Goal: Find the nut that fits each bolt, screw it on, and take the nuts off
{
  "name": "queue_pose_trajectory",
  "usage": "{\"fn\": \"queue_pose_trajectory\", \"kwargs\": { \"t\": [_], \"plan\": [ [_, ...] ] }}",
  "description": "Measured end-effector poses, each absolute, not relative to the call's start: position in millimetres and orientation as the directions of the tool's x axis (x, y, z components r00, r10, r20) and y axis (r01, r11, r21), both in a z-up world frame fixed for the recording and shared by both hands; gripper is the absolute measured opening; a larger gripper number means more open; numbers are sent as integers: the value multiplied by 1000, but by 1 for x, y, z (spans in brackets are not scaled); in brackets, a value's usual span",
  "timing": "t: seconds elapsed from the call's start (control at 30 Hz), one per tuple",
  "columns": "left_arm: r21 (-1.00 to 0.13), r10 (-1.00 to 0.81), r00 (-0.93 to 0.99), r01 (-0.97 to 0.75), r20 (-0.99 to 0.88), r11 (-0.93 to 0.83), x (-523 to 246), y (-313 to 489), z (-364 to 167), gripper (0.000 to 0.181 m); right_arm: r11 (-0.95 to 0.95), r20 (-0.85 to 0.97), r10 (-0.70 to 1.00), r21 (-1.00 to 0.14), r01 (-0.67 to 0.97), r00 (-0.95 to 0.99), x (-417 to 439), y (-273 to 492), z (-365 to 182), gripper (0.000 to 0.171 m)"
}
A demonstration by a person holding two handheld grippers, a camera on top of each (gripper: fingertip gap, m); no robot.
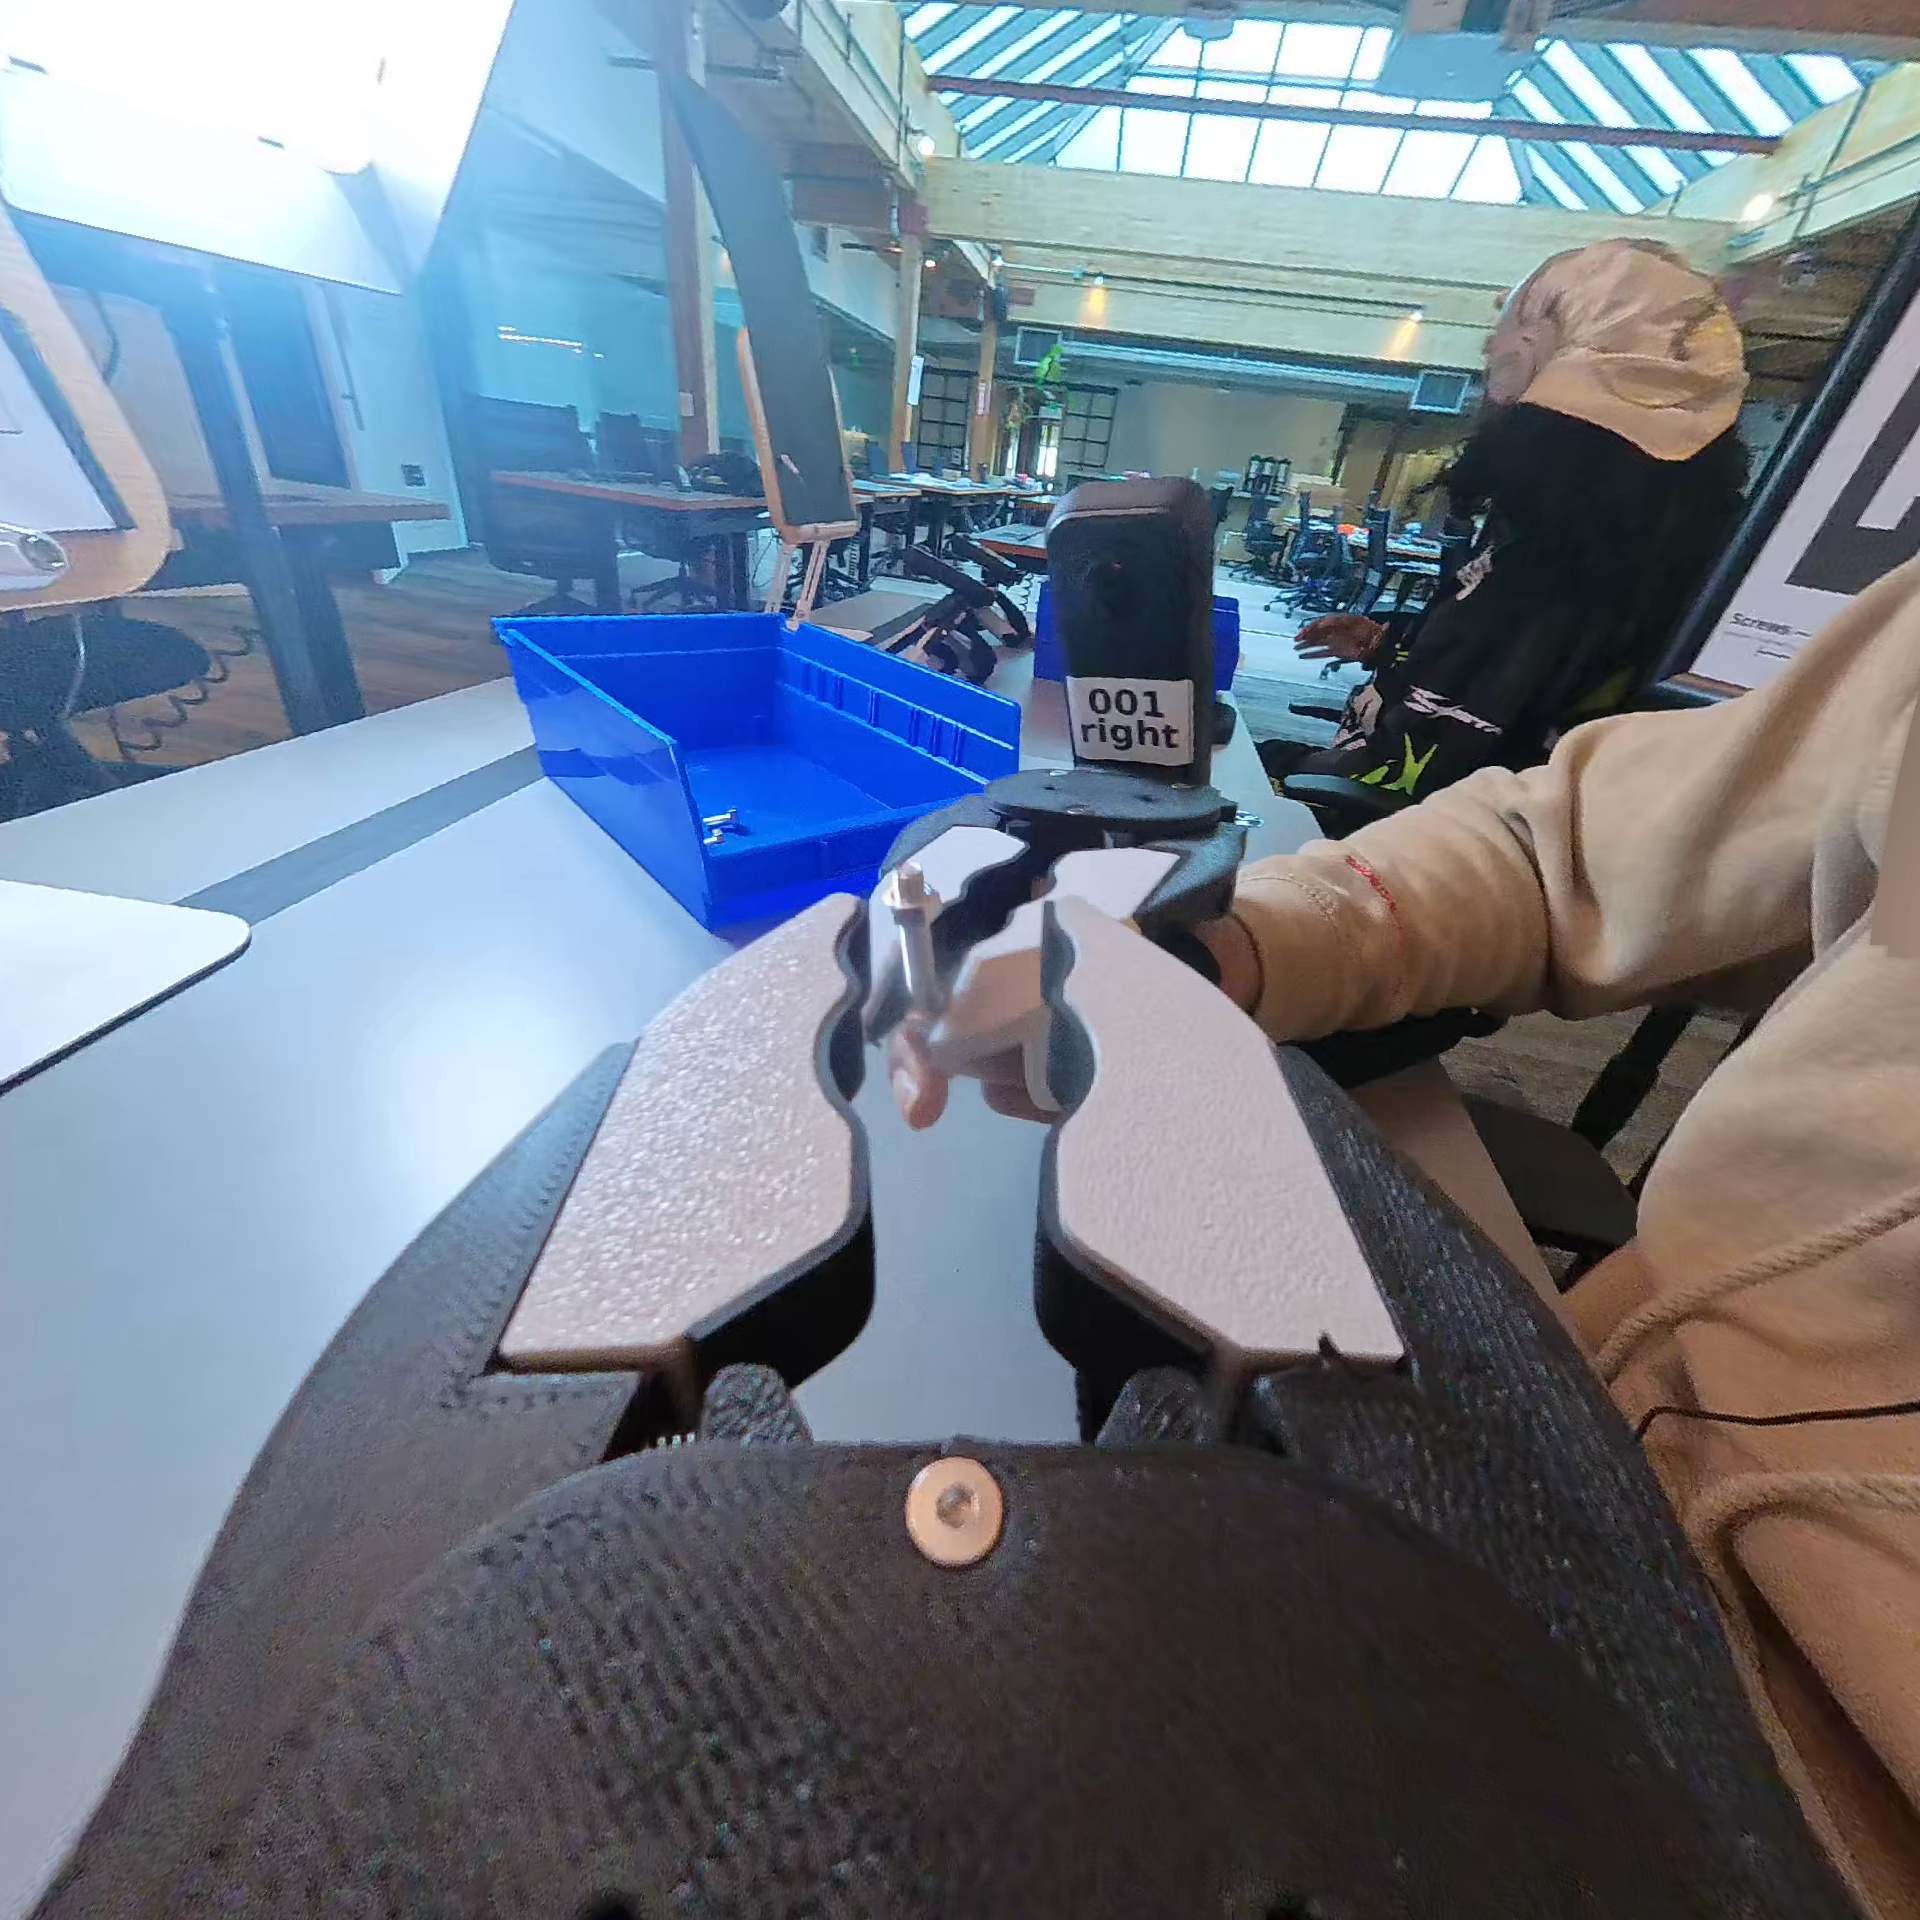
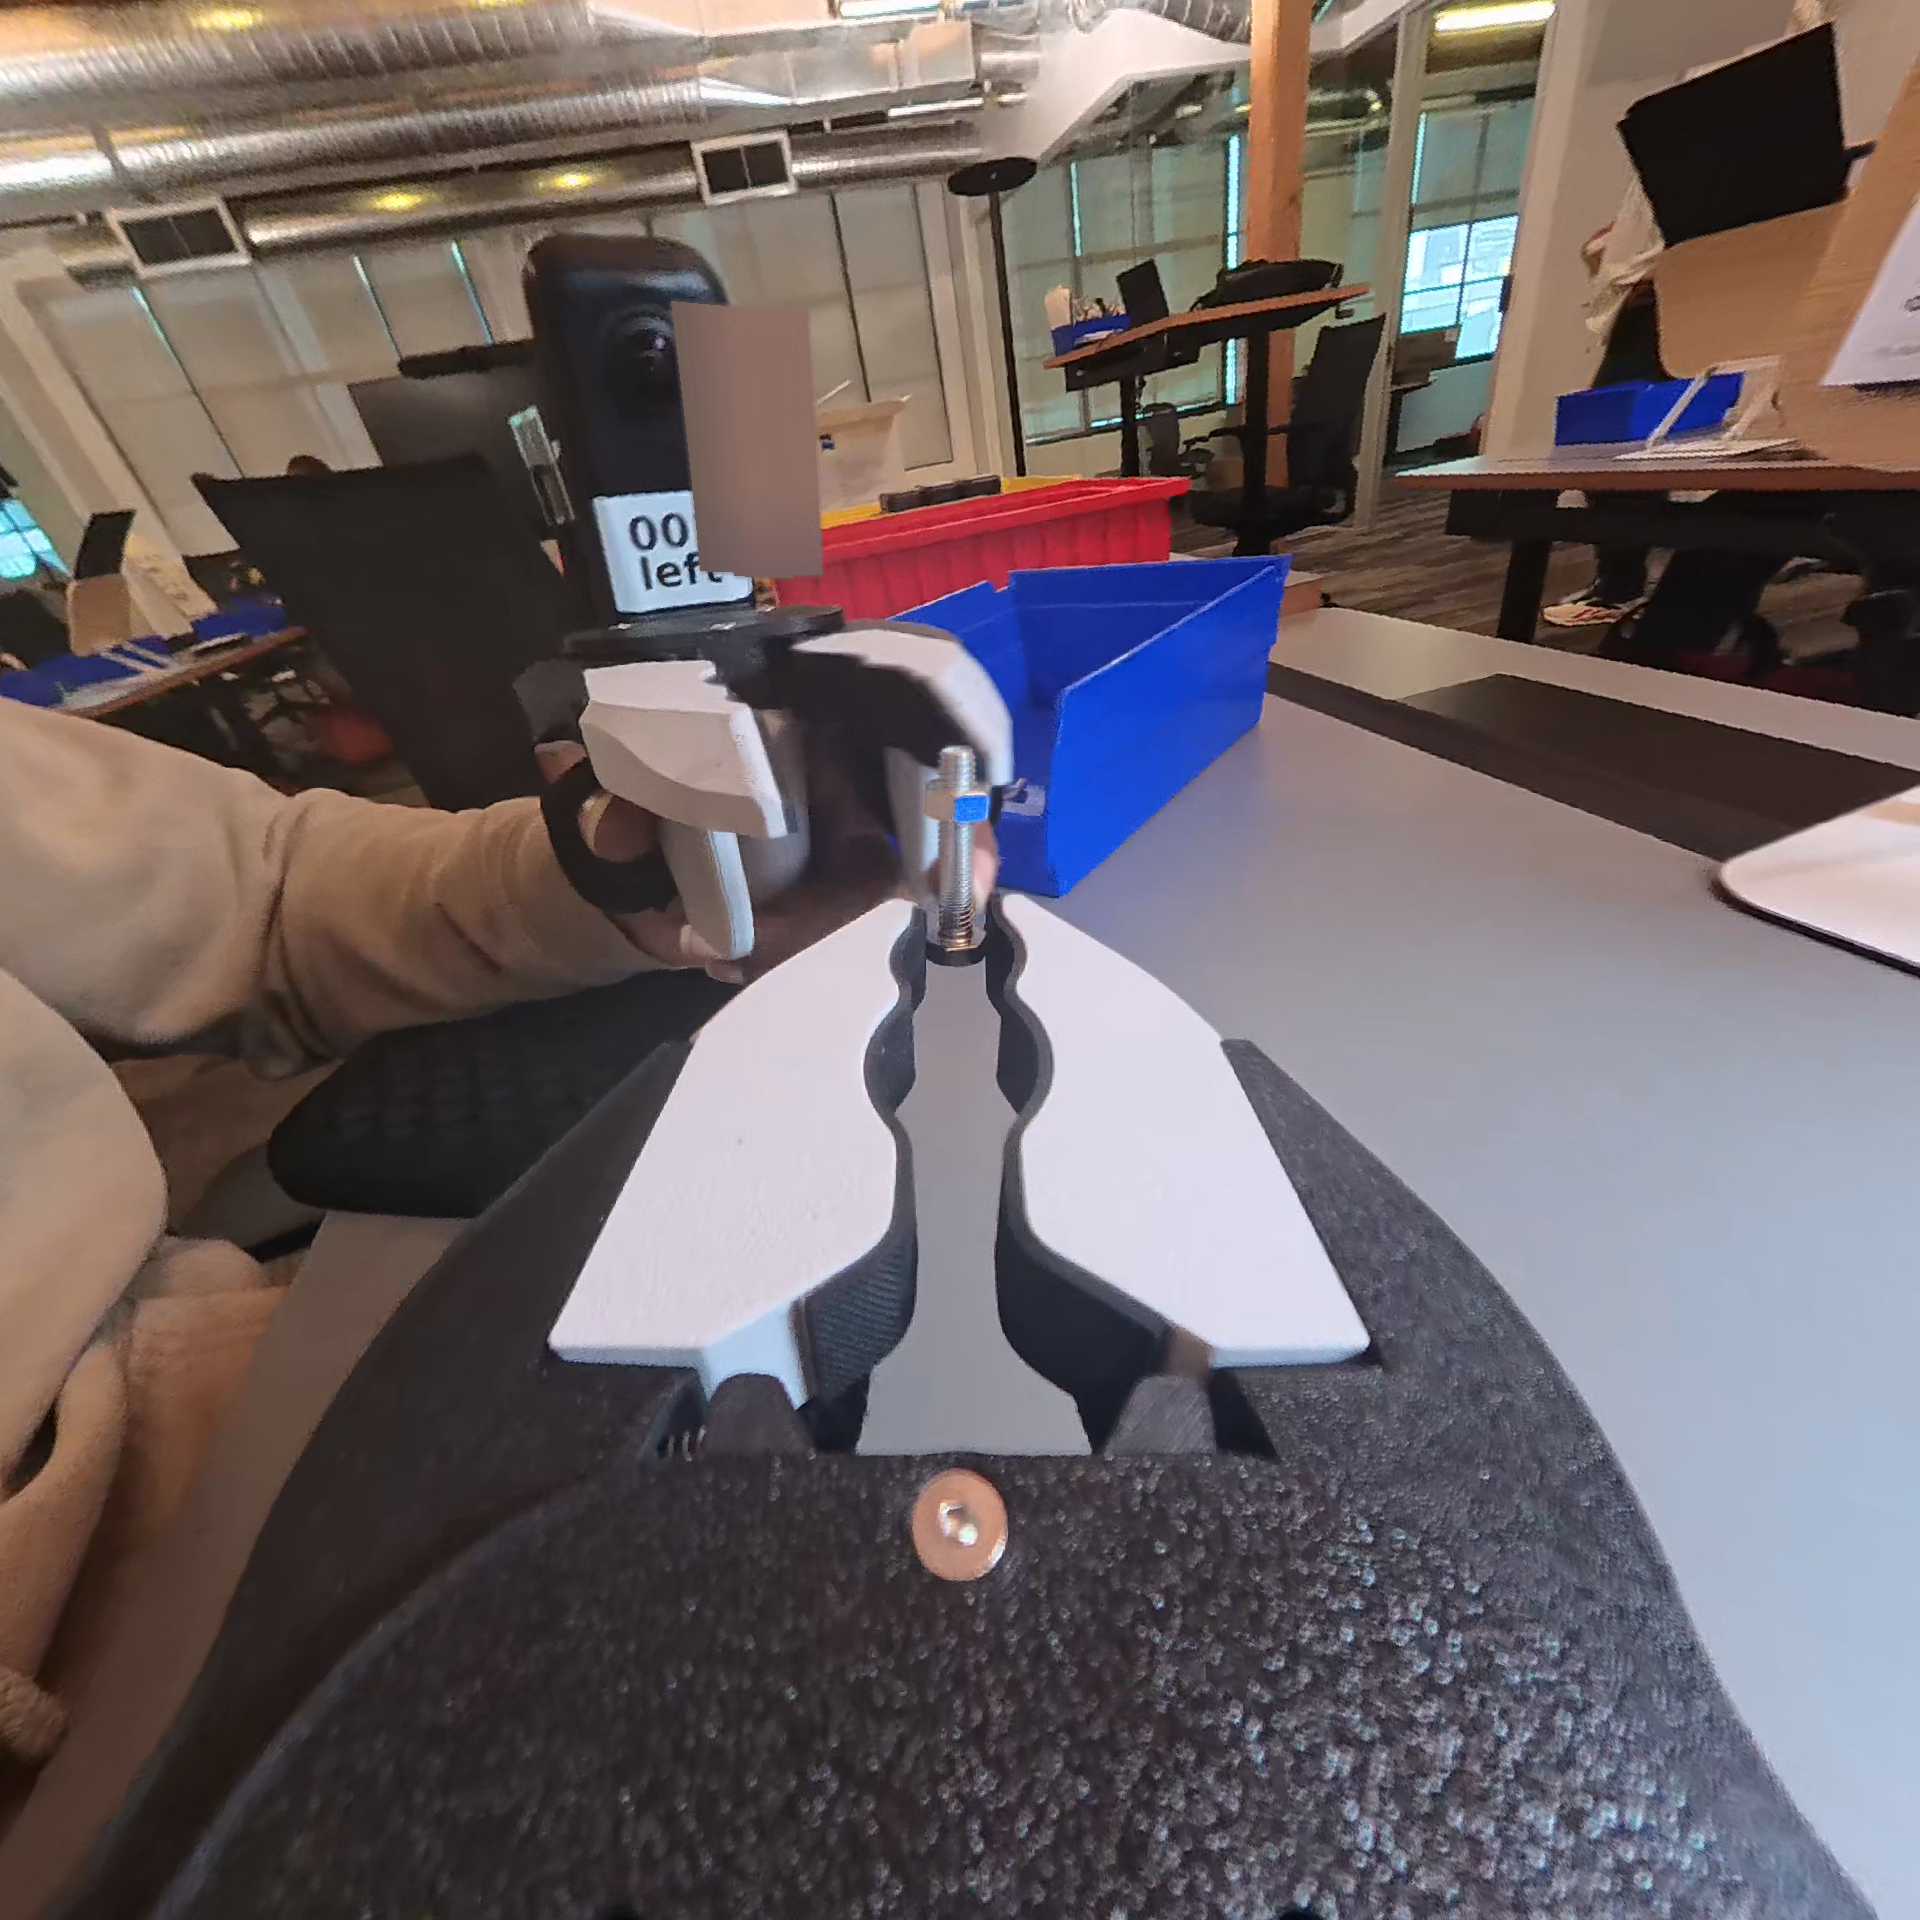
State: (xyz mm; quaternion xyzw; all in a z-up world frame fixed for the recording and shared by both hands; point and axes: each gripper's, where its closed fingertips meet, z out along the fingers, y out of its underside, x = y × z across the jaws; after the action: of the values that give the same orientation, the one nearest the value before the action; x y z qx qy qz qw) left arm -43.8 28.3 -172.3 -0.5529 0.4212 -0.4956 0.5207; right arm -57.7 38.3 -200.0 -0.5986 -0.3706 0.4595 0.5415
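1. The bolt point(image 2: 957, 842) is a slim, silver, threaded rod standing nearly upright above the grey table point(image 2: 1455, 1039), its head down in the tips of the right gripper point(image 2: 954, 940), whose white fingers close on it.
2. A square silver nut point(image 2: 954, 803) sits high on the thread, a blue glint on one face.
3. The left gripper point(image 2: 940, 769) meets the nut from the side; its jaws pinch the nut.
4. In the left wrist view the bolt point(image 1: 912, 951) tilts slightly and looks blurred.
5. A blue bin point(image 1: 769, 748) stands on the table behind, a small metal part point(image 1: 719, 823) inside.
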Motion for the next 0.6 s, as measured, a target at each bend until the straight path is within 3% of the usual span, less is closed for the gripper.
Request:
{"fn": "queue_pose_trajectory", "kwargs": {
  "t": [0.13, 0.17, 0.23, 0.33, 0.47, 0.6],
  "plan": [
    [-994, -986, 129, 4, 108, -109, -40, 22, -177, 32, -130, -138, 939, -990, -48, 314, -58, 39, -200, 11],
    [-994, -990, 87, -3, 113, -113, -41, 16, -176, 15, -136, -149, 932, -989, -60, 330, -55, 43, -199, 11],
    [-992, -990, 61, 16, 127, -126, -42, 13, -172, 8, -146, -164, 924, -986, -78, 345, -49, 48, -197, 11],
    [-992, -987, 103, 27, 125, -123, -43, 21, -172, 14, -135, -151, 928, -988, -70, 340, -52, 45, -197, 11],
    [-991, -977, 167, 33, 132, -128, -41, 30, -175, 38, -121, -128, 940, -992, -42, 317, -59, 39, -201, 11],
    [-991, -988, 88, 28, 129, -127, -40, 17, -172, 15, -133, -146, 925, -989, -61, 351, -52, 47, -199, 11]
  ]
}}
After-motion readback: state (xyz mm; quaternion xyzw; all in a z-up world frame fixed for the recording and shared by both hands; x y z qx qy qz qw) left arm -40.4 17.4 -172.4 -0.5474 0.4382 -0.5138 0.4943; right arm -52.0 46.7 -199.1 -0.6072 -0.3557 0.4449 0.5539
